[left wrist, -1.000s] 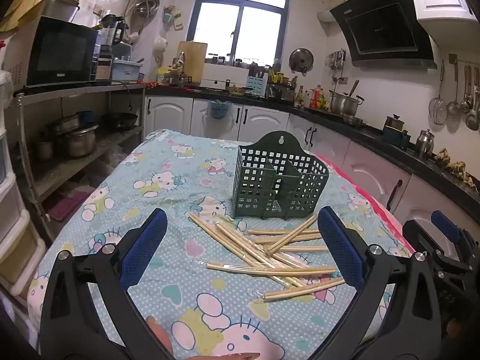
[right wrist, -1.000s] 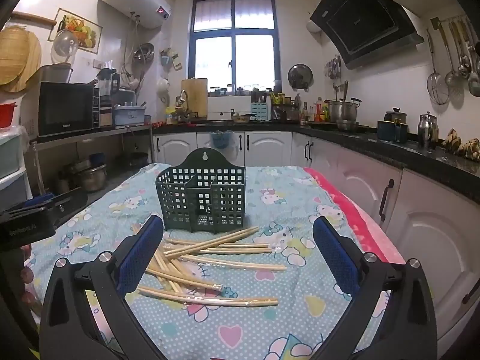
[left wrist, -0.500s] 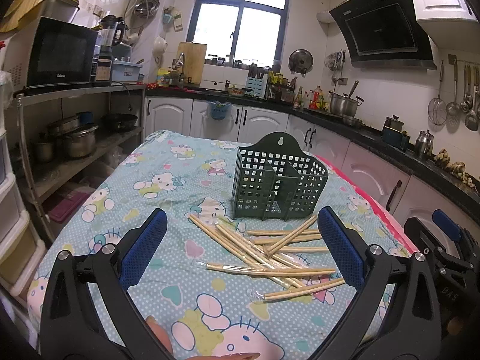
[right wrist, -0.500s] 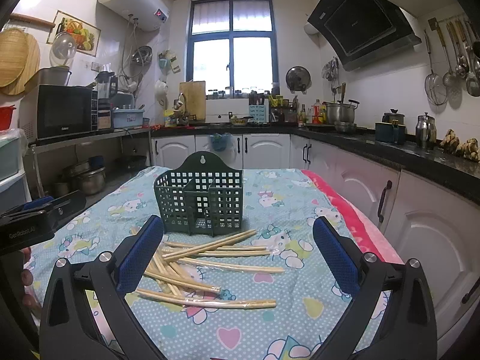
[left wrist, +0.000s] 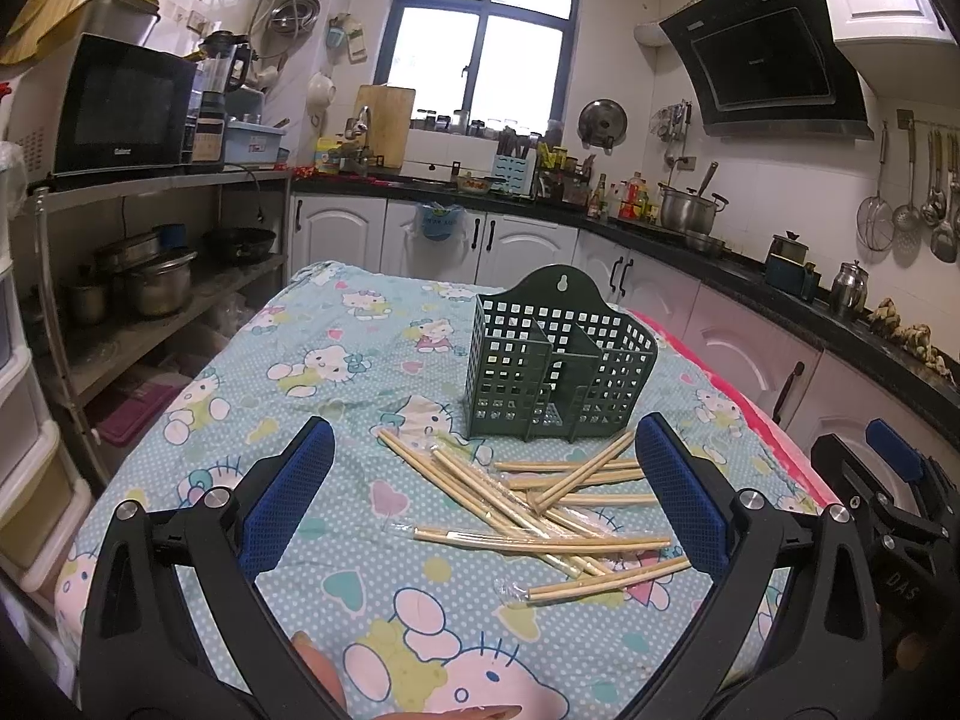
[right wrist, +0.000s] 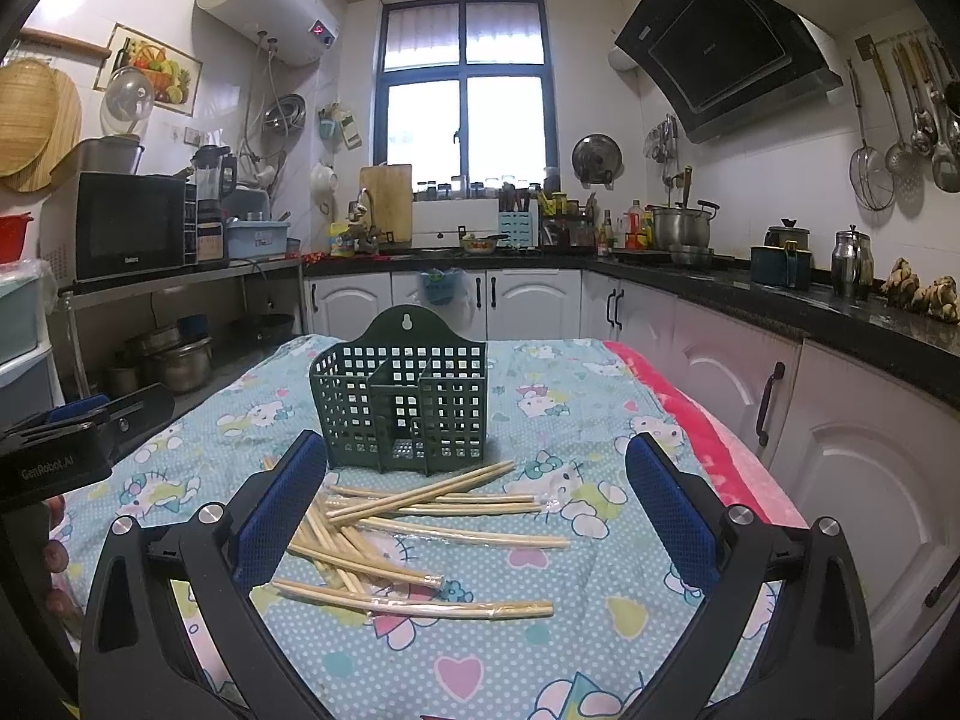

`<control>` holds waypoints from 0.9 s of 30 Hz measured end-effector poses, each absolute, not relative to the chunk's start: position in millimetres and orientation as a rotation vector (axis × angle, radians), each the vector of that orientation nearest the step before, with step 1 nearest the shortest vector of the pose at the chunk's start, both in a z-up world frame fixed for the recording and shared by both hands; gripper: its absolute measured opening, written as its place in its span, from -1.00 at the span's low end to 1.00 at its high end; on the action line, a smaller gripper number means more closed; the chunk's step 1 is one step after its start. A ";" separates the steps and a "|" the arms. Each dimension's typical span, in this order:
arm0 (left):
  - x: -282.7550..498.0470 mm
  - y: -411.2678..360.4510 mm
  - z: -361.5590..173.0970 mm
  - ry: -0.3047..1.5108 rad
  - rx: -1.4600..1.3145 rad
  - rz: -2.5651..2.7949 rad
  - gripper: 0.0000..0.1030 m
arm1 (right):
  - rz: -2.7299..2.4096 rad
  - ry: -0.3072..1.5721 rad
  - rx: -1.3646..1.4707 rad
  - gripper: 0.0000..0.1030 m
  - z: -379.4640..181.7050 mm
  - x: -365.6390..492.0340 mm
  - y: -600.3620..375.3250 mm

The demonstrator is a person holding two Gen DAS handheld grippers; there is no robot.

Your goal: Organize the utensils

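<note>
Left claw (left wrist: 483, 495): black frame, blue textured pads, spread wide, nothing between them. It hangs above the near end of the table, in front of the holder, with the scattered sticks framed in its gap; judged a stance for choosing a stick.

Right claw (right wrist: 474, 495): same make, likewise wide open and empty, level with the left claw and to the right of it, also in front of the holder. Its frame shows at the right edge of the left wrist view.

Holder: dark green perforated plastic utensil caddy (left wrist: 558, 375), upright, arched back plate with a hanging hole, inner dividers forming compartments. All compartments that can be seen hold nothing. Taken as the landmark.

Chopsticks: pale wooden sticks, several in clear plastic sleeves (left wrist: 540, 507), lying crossed in a loose heap just in front of the holder, the nearest tips almost at its base. None is in the holder, so the sorting appears not yet begun.

Table: covered with a light blue cartoon-cat print cloth (left wrist: 336, 354), which carries holder and sticks. Soft cloth may give under a low pinch.

Crossed sticks may shift together when one is lifted.
</note>
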State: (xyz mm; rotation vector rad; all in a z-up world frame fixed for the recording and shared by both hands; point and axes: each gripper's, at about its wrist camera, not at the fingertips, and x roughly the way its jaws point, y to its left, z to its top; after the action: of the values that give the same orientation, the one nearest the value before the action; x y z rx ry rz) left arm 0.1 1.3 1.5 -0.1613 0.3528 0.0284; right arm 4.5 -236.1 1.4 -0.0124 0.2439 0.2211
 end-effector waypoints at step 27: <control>11.1 37.1 -7.4 0.440 -0.266 0.052 0.80 | 0.311 0.318 -0.049 0.88 -4.6 15.4 -216.1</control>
State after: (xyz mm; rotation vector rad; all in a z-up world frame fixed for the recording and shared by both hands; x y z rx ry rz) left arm 11.1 37.1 -7.4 -0.2660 0.4401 0.0521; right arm 15.4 -216.1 -4.6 -0.0494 0.3176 0.3109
